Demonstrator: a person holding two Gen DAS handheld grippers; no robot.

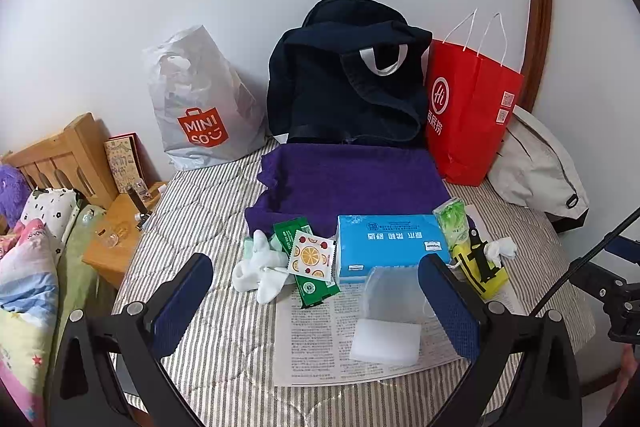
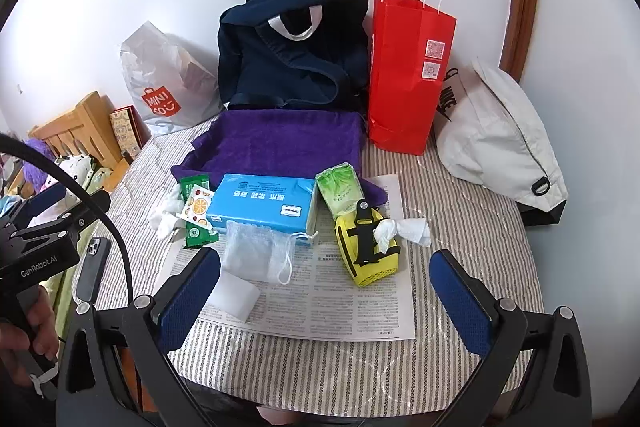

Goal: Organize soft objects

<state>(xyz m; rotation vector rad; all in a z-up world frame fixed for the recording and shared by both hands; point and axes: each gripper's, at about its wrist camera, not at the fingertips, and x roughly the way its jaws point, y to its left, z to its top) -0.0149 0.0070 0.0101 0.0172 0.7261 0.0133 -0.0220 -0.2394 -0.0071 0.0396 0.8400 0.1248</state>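
the soft things, white socks [image 1: 262, 267], a purple towel [image 1: 352, 183], a blue tissue box [image 1: 390, 245] and a mesh pouch [image 2: 256, 251], lie loose on the striped bed [image 2: 460, 195]. nothing looks sorted yet, i'd say. left gripper [image 1: 316, 303] and right gripper [image 2: 324, 299] hover over them, jaws apart and empty.

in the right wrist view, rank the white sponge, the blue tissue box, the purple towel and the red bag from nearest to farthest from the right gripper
1. White sponge, on the printed sheet beside the right gripper's left finger.
2. Blue tissue box, mid-bed, left of centre.
3. Purple towel, behind the box.
4. Red bag, upright at the back right near the wall.
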